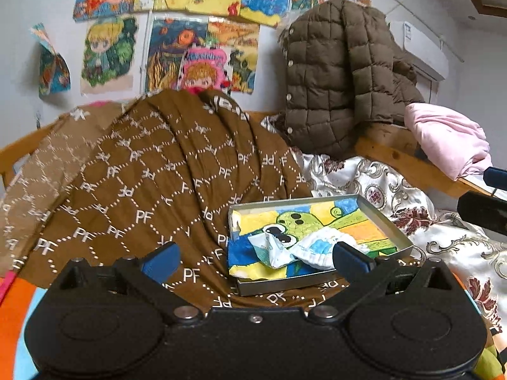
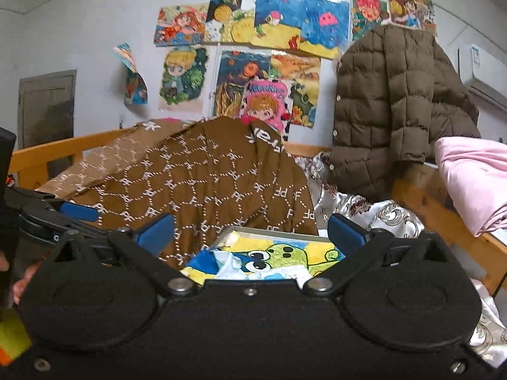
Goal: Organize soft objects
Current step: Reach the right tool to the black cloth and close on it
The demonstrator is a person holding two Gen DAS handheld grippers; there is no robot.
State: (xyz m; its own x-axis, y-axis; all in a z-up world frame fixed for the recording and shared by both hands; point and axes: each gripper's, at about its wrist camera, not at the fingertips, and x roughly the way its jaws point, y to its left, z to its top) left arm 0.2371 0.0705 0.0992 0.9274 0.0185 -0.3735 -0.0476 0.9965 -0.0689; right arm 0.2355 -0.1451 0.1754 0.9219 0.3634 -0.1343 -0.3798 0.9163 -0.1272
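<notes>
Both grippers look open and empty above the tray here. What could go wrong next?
1. The white cloth lies crumpled across the shallow tray; a grab could snag the rim and tip the tray.
2. The tray sits on the rumpled brown blanket, so it may slide when pushed.
3. The left gripper and right gripper are close together and might collide.

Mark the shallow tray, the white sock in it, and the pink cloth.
shallow tray [image 1: 385, 221], left wrist view, right metal wall.
white sock [image 1: 317, 247], left wrist view, crumpled middle.
pink cloth [image 2: 472, 174], right wrist view, middle of the folded bundle.
</notes>
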